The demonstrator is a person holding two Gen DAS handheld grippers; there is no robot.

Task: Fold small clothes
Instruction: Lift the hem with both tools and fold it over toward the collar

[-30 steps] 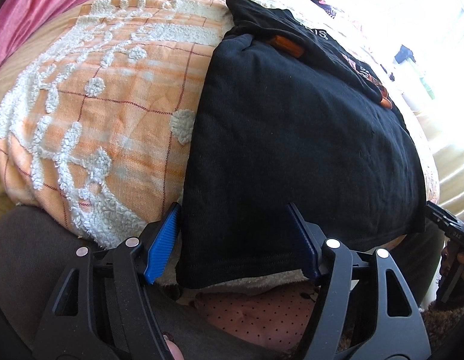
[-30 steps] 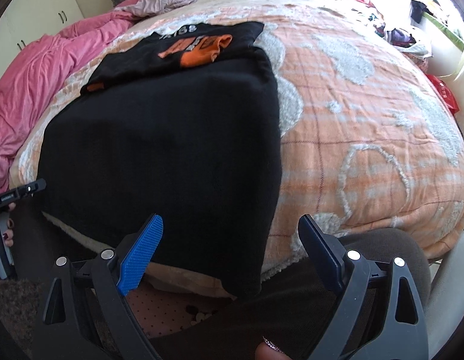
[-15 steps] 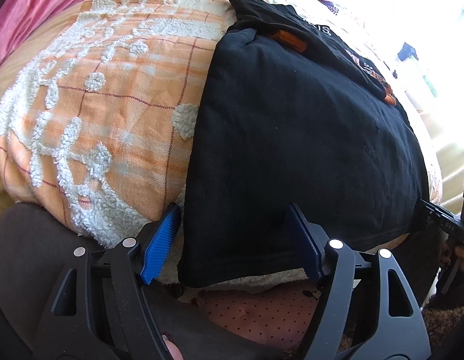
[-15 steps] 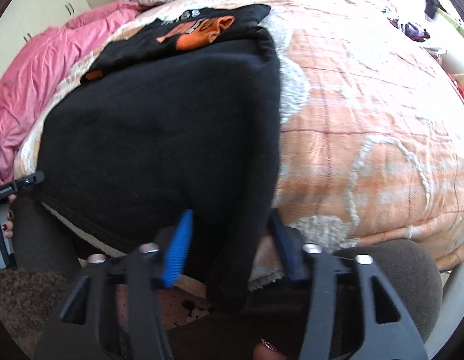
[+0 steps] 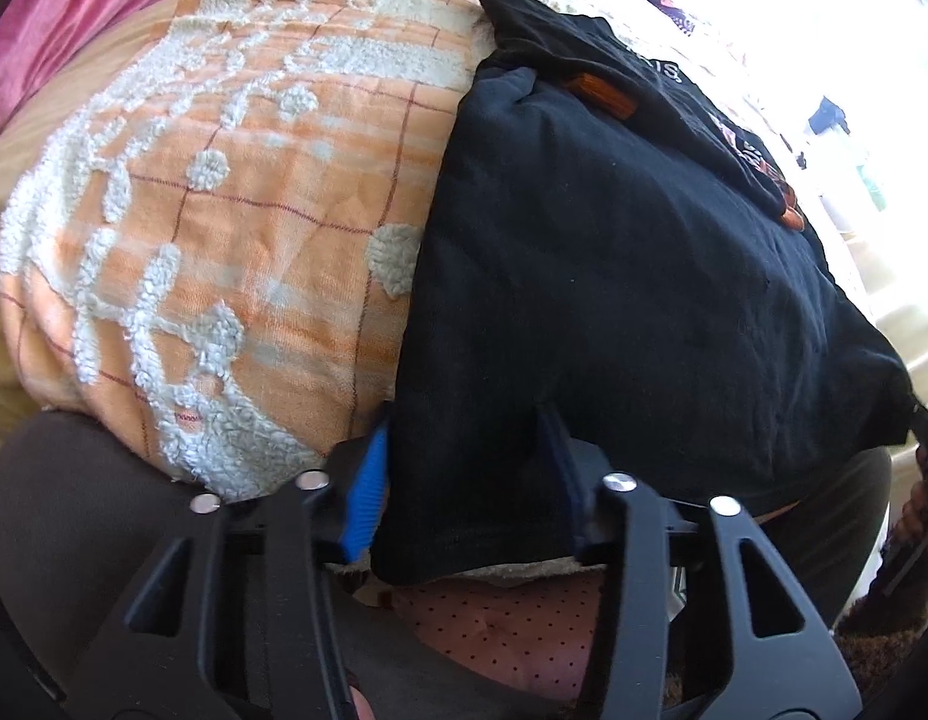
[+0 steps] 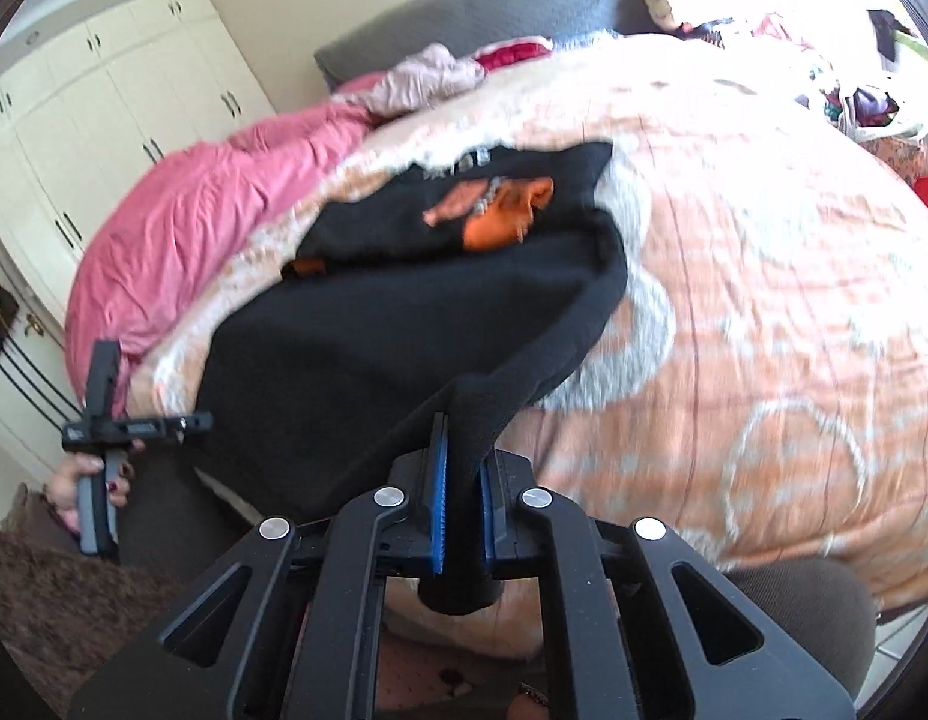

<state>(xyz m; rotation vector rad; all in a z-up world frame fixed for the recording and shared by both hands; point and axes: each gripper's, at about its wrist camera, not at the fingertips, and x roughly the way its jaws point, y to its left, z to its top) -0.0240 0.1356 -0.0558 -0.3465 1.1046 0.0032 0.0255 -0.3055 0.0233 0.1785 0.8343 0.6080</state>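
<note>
Already the right claw [image 6: 462, 495] is clamped on the near right corner of the black shirt [image 6: 368, 360], and the cloth rises off the bed in a taut ridge that runs away from its pads toward the far edge. Ahead of that claw the rest of the shirt lies flat on the orange blanket [image 6: 764, 312], its far part doubled over with an orange print [image 6: 494, 216] showing. Off to its left, a hand [image 6: 86, 483] holds the other tool.

Seen from the left claw [image 5: 464, 480], the shirt's near left corner [image 5: 464, 516] sits between the fingers [image 5: 366, 495], which are closing on it; whether the pads already press the fabric I cannot tell, since the cloth hides the right finger's face. To its left lies bare blanket; below the corner hangs a dotted pink sheet [image 5: 500, 624].

The shirt looks light, limp knit: it will sag between two held points and drag rather than slide on the tufted blanket. I judge the hem corners the right holds, pinched through all layers, lifted together so the fold lands square.
</note>
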